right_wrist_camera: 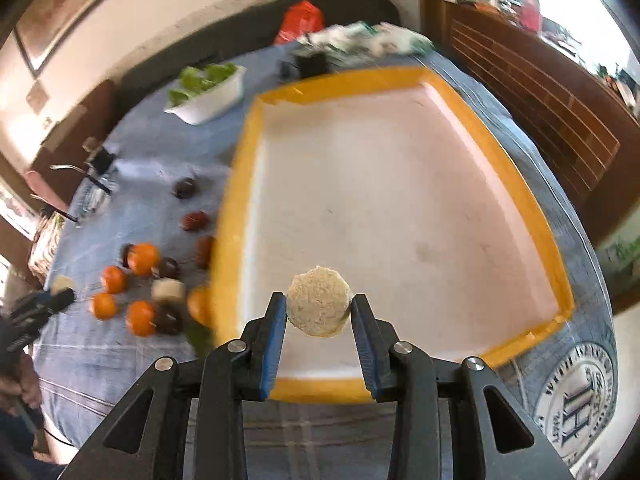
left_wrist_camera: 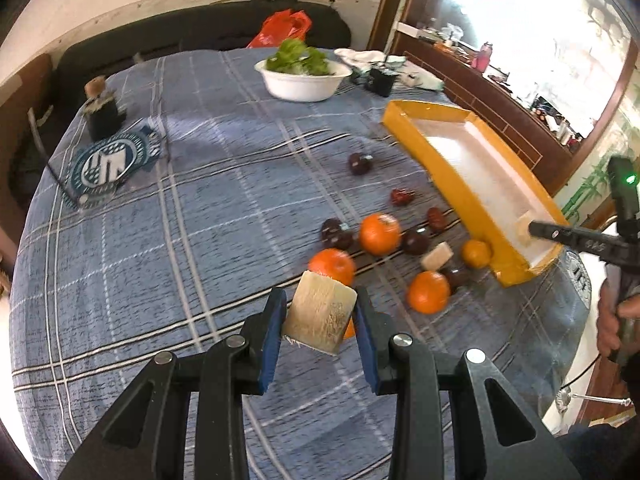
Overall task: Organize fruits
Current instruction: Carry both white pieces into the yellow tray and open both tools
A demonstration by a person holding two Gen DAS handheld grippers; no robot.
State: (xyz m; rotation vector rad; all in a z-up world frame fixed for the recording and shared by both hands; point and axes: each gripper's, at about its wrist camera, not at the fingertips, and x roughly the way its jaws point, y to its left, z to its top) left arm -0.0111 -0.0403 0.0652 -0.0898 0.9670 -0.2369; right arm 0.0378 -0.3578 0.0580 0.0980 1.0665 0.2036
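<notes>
My left gripper (left_wrist_camera: 320,312) is shut on a pale sugarcane chunk (left_wrist_camera: 320,314), held above the blue plaid tablecloth. Beyond it lie several oranges (left_wrist_camera: 379,233), dark plums (left_wrist_camera: 360,163), red dates (left_wrist_camera: 401,197) and another cane chunk (left_wrist_camera: 437,256). The yellow tray (left_wrist_camera: 436,184) with a white floor sits to the right. My right gripper (right_wrist_camera: 319,311) is shut on a round cane chunk (right_wrist_camera: 319,306), held over the near end of the yellow tray (right_wrist_camera: 520,184). The right gripper also shows in the left wrist view (left_wrist_camera: 532,232) at the tray's near end.
A white bowl of greens (left_wrist_camera: 304,78) stands at the far side. A dark jar (left_wrist_camera: 102,110) and a round-logo coaster (left_wrist_camera: 110,162) are at the left. A black box (left_wrist_camera: 382,80) and cloths lie at the back right. A wooden cabinet borders the right.
</notes>
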